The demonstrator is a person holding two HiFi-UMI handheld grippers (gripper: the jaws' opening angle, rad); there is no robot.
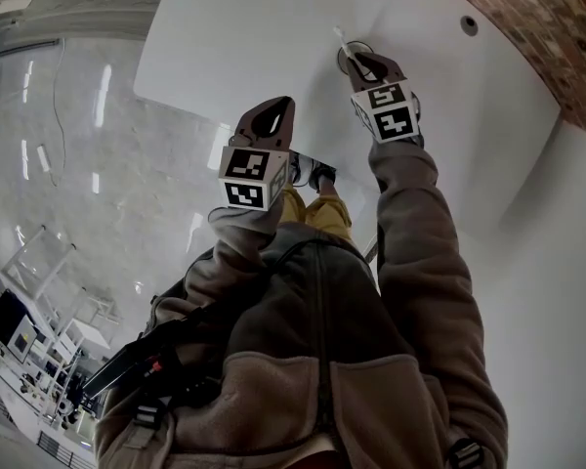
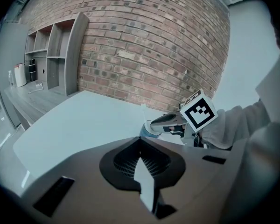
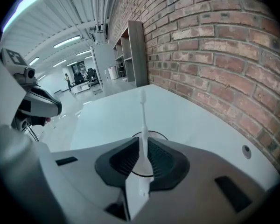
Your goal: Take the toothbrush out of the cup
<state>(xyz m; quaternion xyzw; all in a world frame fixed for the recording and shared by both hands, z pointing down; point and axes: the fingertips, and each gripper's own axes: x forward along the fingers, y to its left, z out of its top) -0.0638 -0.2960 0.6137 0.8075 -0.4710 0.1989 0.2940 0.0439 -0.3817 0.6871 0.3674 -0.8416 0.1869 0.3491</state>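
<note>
A broad white round-edged worktop fills the upper part of the head view, with a red brick wall running along its far side. One grey open shelf unit stands against that wall, beyond the end of the worktop. A person in a brown fleece jacket holds two grippers out over the white surface.

The left gripper hangs above the near part of the worktop, well apart from the cup. Its jaws are pressed together with nothing between them.

The right gripper sits directly over one small round translucent cup, which stands on the worktop near the brick wall. Its jaws are clamped narrow on the handle of one slim white plastic toothbrush.

The toothbrush stands nearly upright. Its bristled head rises above the right gripper and its handle passes down between the ribbed dark pads. The cup's rim shows as a ring around the handle just beyond the jaws. In the left gripper view the brush end pokes up out of the cup beside the right gripper's tip.
</note>
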